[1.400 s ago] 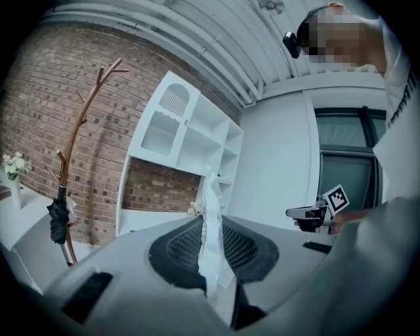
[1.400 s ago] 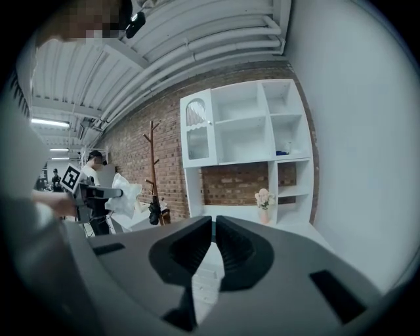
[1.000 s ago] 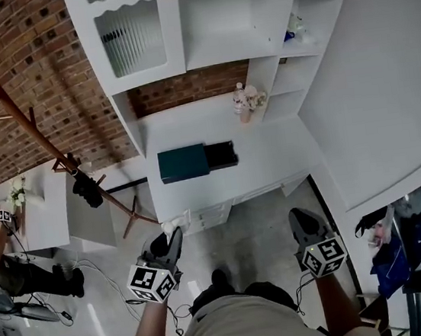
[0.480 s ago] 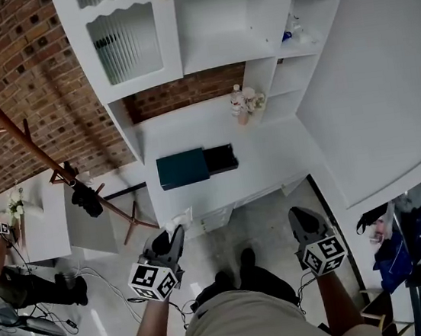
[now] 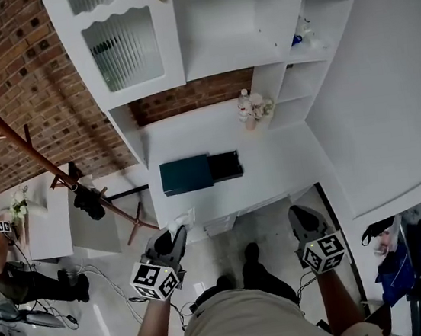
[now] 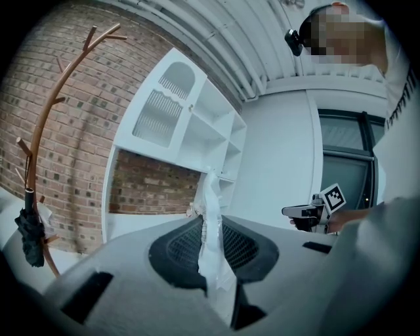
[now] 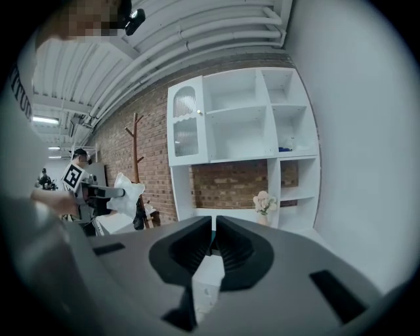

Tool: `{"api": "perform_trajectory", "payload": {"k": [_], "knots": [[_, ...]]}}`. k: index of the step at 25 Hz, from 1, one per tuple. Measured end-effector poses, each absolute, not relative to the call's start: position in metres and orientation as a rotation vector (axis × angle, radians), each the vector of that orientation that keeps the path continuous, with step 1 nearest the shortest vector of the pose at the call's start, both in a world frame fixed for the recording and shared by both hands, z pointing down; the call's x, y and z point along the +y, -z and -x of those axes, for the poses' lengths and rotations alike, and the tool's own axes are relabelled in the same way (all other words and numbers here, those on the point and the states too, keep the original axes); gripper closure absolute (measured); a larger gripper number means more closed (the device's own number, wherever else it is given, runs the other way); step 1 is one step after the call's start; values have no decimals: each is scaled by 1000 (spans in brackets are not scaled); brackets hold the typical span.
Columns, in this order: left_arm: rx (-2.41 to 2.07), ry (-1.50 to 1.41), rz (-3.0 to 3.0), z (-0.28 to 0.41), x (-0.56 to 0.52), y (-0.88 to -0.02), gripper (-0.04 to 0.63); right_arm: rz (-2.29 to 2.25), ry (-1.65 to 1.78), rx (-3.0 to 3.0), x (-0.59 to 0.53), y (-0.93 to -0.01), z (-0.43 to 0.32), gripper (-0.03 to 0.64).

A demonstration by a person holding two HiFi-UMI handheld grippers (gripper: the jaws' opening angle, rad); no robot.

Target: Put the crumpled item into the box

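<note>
A white crumpled item (image 5: 176, 225) sticks out of my left gripper (image 5: 173, 236), which is shut on it; in the left gripper view the crumpled item (image 6: 211, 226) stands upright between the pads. The dark teal box (image 5: 186, 174), with a black part at its right end, lies on the white counter (image 5: 271, 163) ahead of both grippers, at some distance. My right gripper (image 5: 301, 217) is held level at the right, its jaws together with nothing between them. The right gripper view also shows the left gripper (image 7: 98, 192) carrying the crumpled item (image 7: 129, 191).
A wooden coat rack (image 5: 39, 151) with a dark umbrella stands left of the counter. A white shelf cabinet (image 5: 199, 26) rises behind it, and a vase of flowers (image 5: 253, 108) stands at the counter's back. Another person (image 5: 5, 275) sits at far left.
The person has taken a step toward the counter; the feet have shifted and the view has swung a little. Both grippers keep their places and the left keeps its grip.
</note>
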State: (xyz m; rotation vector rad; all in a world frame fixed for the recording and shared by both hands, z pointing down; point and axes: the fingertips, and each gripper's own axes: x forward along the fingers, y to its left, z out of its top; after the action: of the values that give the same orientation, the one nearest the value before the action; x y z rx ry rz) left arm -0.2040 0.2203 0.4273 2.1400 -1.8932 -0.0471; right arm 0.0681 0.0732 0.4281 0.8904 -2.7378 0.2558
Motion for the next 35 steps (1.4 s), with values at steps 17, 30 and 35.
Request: {"api": "perform_trajectory", "payload": {"k": [17,30,35], "knots": [[-1944,-27,-2000,199,112,-450,523,-653,-313,-2745,-51,-464,-39,580],[-1871,-36,-1882,191,29,-488,523,-521,-417,-2719,-104,-511,-48,580],[-1817,-33,-1845,192,-5,-512,523,-509,-448,-2706,-116,-525,-46,580]]}}
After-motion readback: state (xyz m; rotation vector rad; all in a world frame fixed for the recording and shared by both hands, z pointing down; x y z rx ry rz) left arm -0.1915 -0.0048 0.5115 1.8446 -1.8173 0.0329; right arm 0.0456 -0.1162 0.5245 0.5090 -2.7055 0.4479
